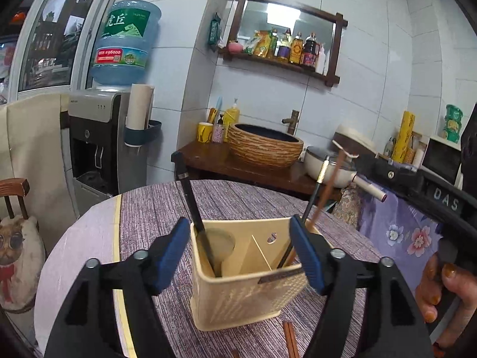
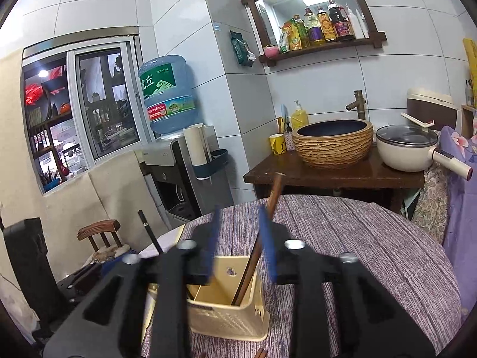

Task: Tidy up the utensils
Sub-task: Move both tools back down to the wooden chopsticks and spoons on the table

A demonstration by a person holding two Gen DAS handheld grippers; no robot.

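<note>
A cream plastic utensil holder [image 1: 244, 292] stands on the purple table; it also shows in the right wrist view [image 2: 226, 319]. A black utensil [image 1: 193, 205] leans in its left compartment. A brown chopstick [image 1: 325, 191] and a black chopstick [image 1: 311, 200] lean in its right compartment. My left gripper [image 1: 241, 256] is open, its jaws on either side of the holder, apart from it. My right gripper [image 2: 241, 244] is open above the holder, with the brown chopstick [image 2: 268, 217] standing free between its jaws. More brown chopsticks [image 1: 290, 340] lie on the table in front of the holder.
The round table has a purple striped cloth [image 2: 357, 253]. Behind it stands a wooden counter [image 2: 328, 173] with a woven basin [image 2: 334, 143] and a white pot [image 2: 405, 149]. A water dispenser [image 1: 98, 143] and a wooden chair [image 2: 101, 232] stand to the left.
</note>
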